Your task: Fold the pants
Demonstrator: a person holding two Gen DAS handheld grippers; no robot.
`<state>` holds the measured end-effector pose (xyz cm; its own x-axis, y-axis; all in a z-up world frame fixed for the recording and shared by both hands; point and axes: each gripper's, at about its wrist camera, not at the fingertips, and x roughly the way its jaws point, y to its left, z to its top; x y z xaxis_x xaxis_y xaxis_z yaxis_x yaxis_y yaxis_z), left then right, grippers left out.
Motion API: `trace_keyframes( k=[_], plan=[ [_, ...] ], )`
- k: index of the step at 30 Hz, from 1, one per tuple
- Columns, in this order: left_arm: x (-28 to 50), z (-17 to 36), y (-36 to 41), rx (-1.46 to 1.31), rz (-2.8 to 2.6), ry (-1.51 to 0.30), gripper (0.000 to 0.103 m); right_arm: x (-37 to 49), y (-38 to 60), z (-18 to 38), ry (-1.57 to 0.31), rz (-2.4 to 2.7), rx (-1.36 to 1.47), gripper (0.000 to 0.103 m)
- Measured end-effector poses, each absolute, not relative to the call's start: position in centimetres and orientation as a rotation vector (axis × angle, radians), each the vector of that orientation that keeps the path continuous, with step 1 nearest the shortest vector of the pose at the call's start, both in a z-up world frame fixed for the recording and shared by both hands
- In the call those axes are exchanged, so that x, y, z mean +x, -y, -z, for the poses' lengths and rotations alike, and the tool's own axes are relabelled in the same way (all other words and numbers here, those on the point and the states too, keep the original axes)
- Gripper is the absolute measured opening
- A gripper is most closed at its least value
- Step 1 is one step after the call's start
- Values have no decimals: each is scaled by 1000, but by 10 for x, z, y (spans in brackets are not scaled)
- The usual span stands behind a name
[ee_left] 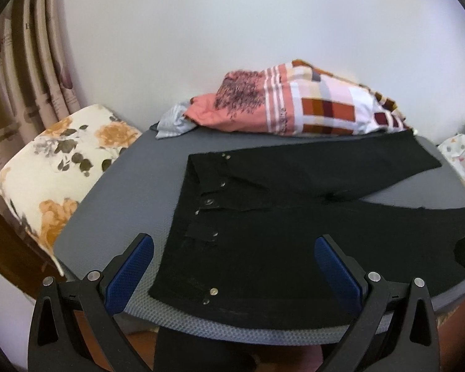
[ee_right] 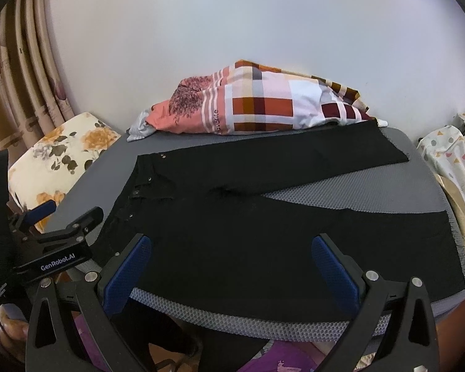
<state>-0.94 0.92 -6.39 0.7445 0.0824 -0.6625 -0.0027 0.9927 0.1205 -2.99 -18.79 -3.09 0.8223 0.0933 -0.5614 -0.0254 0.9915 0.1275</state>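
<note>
So I had the black pants [ee_right: 238, 214] spread flat across the grey mat [ee_right: 341, 186], filling the middle of both frames, waistband toward the left and the two legs splayed to the right. Left gripper [ee_left: 234, 266] and right gripper [ee_right: 232, 266] both sat at the bottom edge, jaws wide apart, gripping nothing. Patterned bedding [ee_right: 263, 105] was heaped behind.

pants [ee_left: 263, 232]: near leg's hem cut off at right | pillow [ee_left: 55, 167]: left part hidden by frame edge
</note>
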Motion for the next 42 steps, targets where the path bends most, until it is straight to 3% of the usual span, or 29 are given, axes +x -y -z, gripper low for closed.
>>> trace_keyframes(
  k=[9, 42],
  plan=[
    [12, 82, -24, 27, -62, -826, 103, -18, 192, 42, -650, -65, 149, 103],
    [68, 107, -48, 87, -47, -880, 103, 17, 187, 71, -749, -94, 136, 103]
  ],
)
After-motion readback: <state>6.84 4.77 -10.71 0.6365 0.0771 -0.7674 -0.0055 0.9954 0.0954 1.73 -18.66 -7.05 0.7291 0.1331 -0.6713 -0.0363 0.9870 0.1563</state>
